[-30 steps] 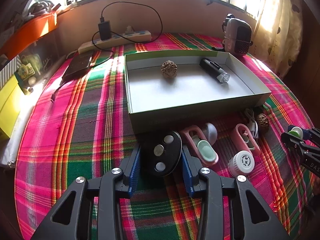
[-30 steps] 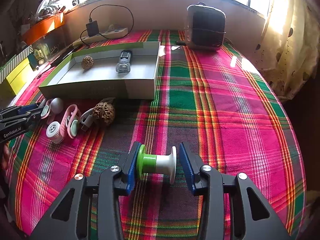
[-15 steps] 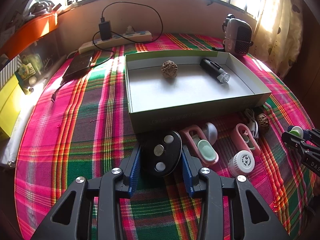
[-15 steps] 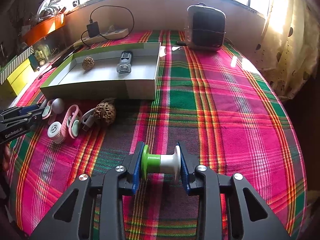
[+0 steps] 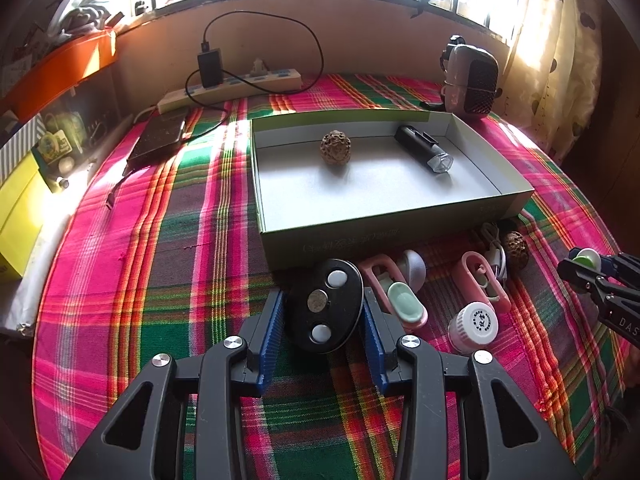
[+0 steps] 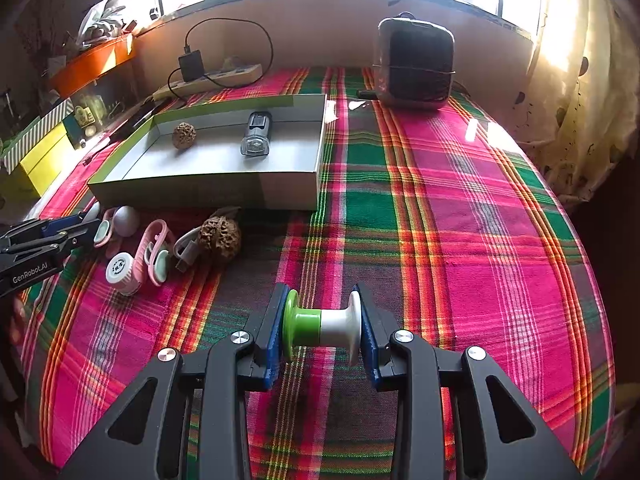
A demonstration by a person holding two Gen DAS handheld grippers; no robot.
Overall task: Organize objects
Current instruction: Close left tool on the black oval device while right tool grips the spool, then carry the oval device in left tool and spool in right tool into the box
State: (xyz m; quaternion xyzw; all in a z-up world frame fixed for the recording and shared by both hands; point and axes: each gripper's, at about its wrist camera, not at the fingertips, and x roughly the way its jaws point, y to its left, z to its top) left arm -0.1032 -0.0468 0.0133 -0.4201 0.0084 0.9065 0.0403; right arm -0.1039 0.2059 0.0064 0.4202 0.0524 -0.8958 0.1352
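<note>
My left gripper (image 5: 323, 312) is shut on a black oval device (image 5: 325, 306) with three round buttons, just in front of the green-edged box (image 5: 384, 232). My right gripper (image 6: 322, 326) is shut on a green and white spool (image 6: 320, 326) over the plaid cloth. The box (image 6: 200, 190) holds a brown walnut (image 5: 335, 147) and a black flashlight (image 5: 424, 149). Pink clips (image 5: 482, 280), a white-capped bottle (image 5: 476, 322), a white ball (image 5: 414, 269), a white cable (image 5: 493, 246) and a second walnut (image 6: 220, 235) lie in front of the box.
A power strip (image 5: 232, 86) with a black charger and cable lies at the back. A dark power bank (image 5: 160, 136) lies left of the box. A small heater (image 6: 414, 64) stands at the back right. Yellow boxes (image 5: 16, 216) sit off the left edge.
My right gripper has closed its jaws onto the green and white spool. My left gripper stays shut on the black oval device, barely moving.
</note>
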